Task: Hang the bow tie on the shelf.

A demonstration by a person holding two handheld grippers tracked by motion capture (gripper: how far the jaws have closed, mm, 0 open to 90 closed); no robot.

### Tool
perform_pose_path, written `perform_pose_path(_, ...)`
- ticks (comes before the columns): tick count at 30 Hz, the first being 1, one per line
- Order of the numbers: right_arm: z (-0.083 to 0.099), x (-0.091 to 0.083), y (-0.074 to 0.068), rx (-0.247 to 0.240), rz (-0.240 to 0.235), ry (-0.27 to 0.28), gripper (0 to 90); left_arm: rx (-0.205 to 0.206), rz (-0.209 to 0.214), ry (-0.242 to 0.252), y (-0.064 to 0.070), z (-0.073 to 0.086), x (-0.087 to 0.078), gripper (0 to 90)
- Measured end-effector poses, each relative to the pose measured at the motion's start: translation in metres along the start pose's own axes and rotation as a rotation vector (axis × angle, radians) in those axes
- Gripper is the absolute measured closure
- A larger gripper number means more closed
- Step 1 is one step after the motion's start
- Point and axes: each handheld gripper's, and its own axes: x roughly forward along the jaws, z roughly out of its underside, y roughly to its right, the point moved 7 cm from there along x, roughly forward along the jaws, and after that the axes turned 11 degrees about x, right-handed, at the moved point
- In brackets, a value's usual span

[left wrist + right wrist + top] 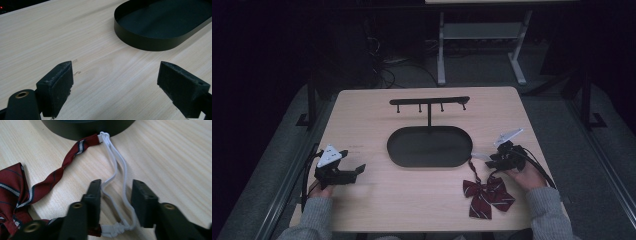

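Note:
A dark red striped bow tie (488,197) lies on the table's front right; its twisted strap (62,167) ends in a white elastic loop (117,170) beside the black tray's wall (82,130). My right gripper (116,186) is low over the table, open, and its jaws straddle the loop's two strands without pinching them. In the high view the right gripper (488,161) sits just behind the bow. My left gripper (358,170) rests at the front left, wide open (116,72) over bare wood, empty.
A black stand with a hooked crossbar (429,102) rises from an oval black tray (429,147) at the table's middle. The tray's wall (150,45) is ahead and to the right of the left jaws. Light wood surrounds it.

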Motion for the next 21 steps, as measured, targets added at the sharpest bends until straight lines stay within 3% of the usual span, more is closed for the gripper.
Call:
perform_pose_path(3,0.000,0.000,0.000,-0.004,0.002,0.003,70.3,-0.005,-0.001,0.001,0.000,0.000,0.000,13.0)
perform_pose_path(4,0.001,-0.001,0.000,-0.008,0.004,-0.002,77.0,-0.005,0.000,0.001,0.000,0.000,0.000,13.0)
perform_pose_path(5,0.001,-0.001,0.000,-0.008,0.004,-0.002,77.0,-0.005,0.000,0.001,0.000,0.000,0.000,13.0)
perform_pose_path(7,0.003,-0.003,0.001,-0.009,-0.003,-0.011,85.1,-0.003,-0.001,0.001,0.000,0.000,0.000,13.0)
perform_pose_path(16,0.003,-0.022,-0.003,0.032,-0.057,0.027,88.3,0.000,0.000,0.003,0.001,-0.001,0.000,13.0)
perform_pose_path(21,0.002,-0.031,-0.008,0.025,-0.071,0.047,88.5,0.000,0.001,0.002,0.001,0.000,0.000,13.0)
